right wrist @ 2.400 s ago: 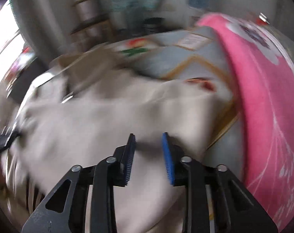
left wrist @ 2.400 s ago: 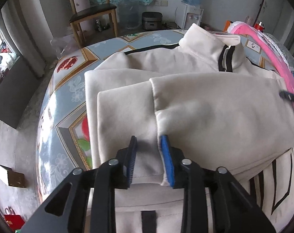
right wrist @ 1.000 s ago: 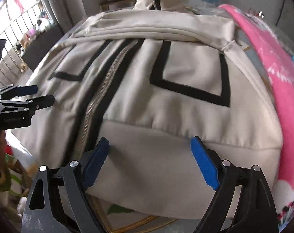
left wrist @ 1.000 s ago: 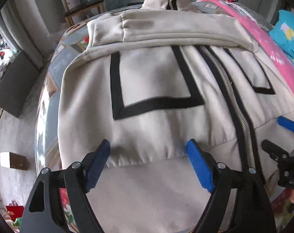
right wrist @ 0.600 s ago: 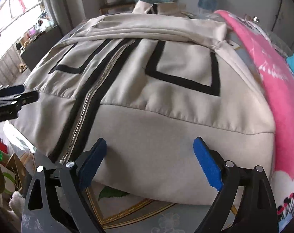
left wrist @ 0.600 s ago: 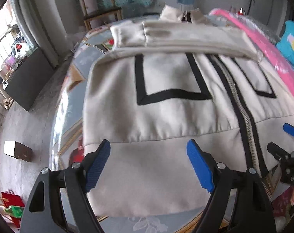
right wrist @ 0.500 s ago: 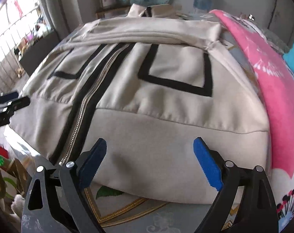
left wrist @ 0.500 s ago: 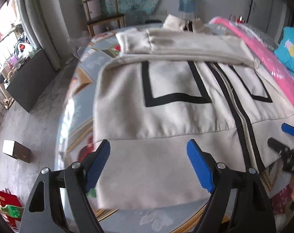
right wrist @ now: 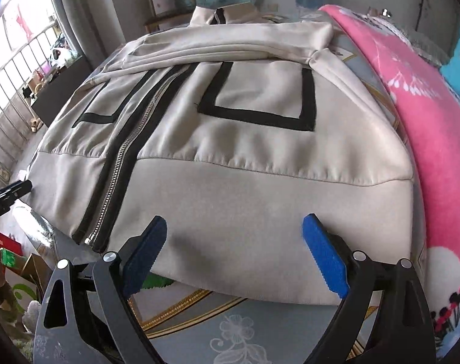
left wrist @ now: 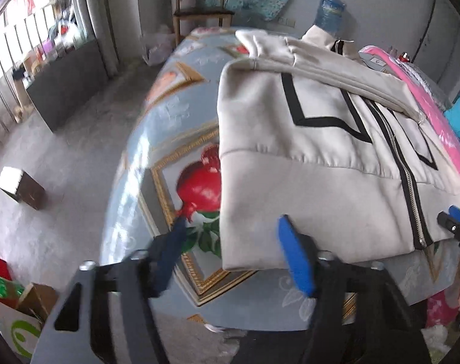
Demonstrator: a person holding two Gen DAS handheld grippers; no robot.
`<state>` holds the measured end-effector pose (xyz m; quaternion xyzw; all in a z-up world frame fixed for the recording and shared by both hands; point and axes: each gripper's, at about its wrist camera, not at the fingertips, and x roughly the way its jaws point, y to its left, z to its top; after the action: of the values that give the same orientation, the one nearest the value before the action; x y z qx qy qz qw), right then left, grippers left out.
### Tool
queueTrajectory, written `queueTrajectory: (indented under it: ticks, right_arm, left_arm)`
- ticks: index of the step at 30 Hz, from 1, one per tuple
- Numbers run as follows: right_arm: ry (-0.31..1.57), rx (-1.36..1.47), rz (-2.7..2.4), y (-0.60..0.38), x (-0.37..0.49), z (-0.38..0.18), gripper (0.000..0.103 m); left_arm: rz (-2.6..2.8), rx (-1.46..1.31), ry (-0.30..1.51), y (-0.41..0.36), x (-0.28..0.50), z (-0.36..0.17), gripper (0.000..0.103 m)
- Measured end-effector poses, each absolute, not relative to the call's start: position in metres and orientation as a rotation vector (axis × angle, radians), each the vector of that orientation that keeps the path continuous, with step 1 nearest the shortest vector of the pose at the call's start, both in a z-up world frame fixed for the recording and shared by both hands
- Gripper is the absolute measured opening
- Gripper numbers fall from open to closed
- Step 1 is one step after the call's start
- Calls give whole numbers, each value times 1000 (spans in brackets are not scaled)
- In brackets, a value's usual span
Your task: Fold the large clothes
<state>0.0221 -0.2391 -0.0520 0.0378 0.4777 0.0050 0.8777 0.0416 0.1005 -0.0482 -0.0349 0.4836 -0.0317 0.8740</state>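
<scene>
A cream jacket (right wrist: 260,139) with black trim and a central zipper (right wrist: 130,151) lies front up on the table, both sleeves folded across its chest. My left gripper (left wrist: 233,248) hovers at the hem's left corner (left wrist: 239,251). Its jaws are closing, with the corner between the blue pads, which are not pressing on it. My right gripper (right wrist: 234,254) stands open over the hem's right half, the cloth lying under its wide-spread fingers. Each gripper also shows at the edge of the other's view: the right gripper (left wrist: 454,221) and the left gripper (right wrist: 8,194).
The table wears a blue cloth (left wrist: 169,139) printed with gold frames and a pomegranate. A pink blanket (right wrist: 430,127) lies along the jacket's right side. A wooden chair (left wrist: 199,12) and a water bottle (left wrist: 330,12) stand beyond the table. Boxes and bags (left wrist: 20,185) sit on the floor at the left.
My left gripper has slid left along the hem to the jacket's left corner, and its jaws have narrowed. The right gripper has shifted only slightly and stays wide.
</scene>
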Motion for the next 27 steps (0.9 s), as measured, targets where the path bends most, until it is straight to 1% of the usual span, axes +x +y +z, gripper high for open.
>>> queueTrajectory:
  ticks: [1,3,4,9,15,22,27]
  right_arm:
    - [996,80,8,-239,23,-52,88]
    - [995,83,-1,-238,22,-53,88]
    - [993,84,-5,-238,23,-53,88]
    - [983,74,-24,-237,24,-54,88]
    - [979,83,-27,-237,24,-54,88]
    - [946,132,-21,-249,13,-47,88]
    - [878,225,-120,-293,-16,-29,88]
  left_arm:
    - [-76,-84,999,101,44,-47,50]
    - [-109,-95,1005,100,49,-48,44]
    - [-122,-99,1002,99,53,-49,43]
    - [-173,-131,995,99,69,-50,43]
    - [-309,-317,1062,116,61,-51,43]
    - [-293,-295,1078,109,51,-49,43]
    - [-264,-226,1074,101,50,-48,42]
